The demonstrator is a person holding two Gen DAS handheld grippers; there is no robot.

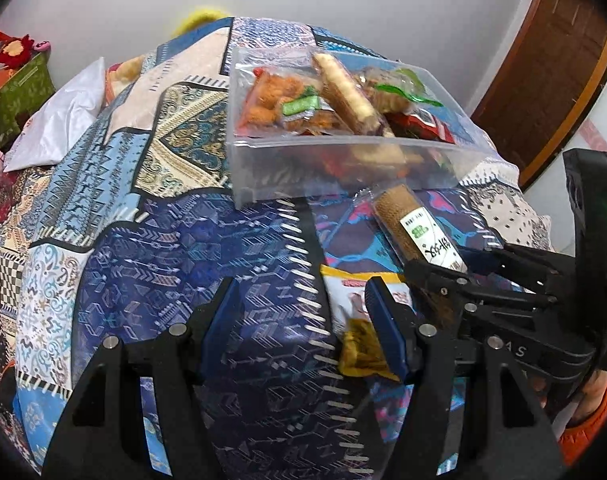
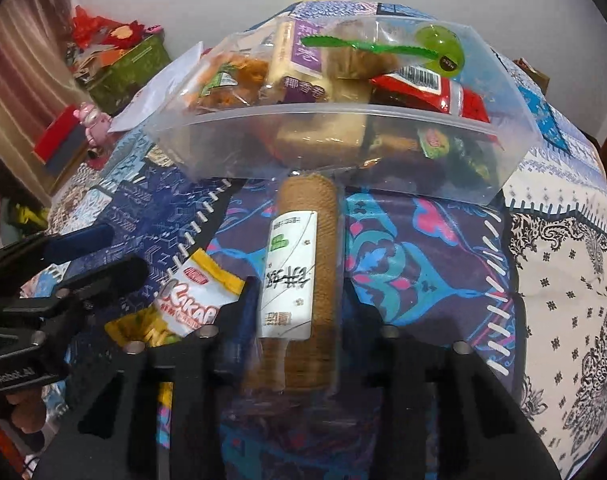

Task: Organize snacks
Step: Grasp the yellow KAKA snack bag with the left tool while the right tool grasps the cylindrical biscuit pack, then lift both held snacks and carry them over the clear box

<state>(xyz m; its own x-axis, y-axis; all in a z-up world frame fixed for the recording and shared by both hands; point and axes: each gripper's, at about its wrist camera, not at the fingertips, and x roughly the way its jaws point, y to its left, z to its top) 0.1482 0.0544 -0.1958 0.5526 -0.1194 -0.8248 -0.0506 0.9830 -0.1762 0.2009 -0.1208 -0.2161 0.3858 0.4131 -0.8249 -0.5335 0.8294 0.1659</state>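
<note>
Right wrist view: right hand-held gripper point(image 2: 299, 312) straddles a brown egg-roll pack point(image 2: 303, 264) with a white label. The pack lies lengthwise on the patchwork bedspread point(image 2: 423, 264), far end touching the clear plastic bin point(image 2: 343, 152). Fingers flank the pack; can't tell whether the pads are clamped on it. Only this view shows the green jelly cup point(image 2: 439, 48) and purple-label pack point(image 2: 303, 48) in the bin, plus the red packet point(image 2: 431, 88).

Left wrist view: left hand-held gripper point(image 1: 303, 316) has jaws spread wide, nothing between them, above the bedspread point(image 1: 163, 264). White-and-yellow snack bag point(image 1: 343, 292) lies just beside its right finger point(image 1: 383, 328), with a small yellow wrapper point(image 1: 359, 352) at that finger. Same bin point(image 1: 343, 172) ahead, orange fried-snack bag point(image 1: 271, 96) at its left end. Egg-roll pack point(image 1: 415, 228) seen from the side, right hand-held gripper point(image 1: 443, 272) on its near end. White pillow point(image 1: 63, 120) at far left.
</note>
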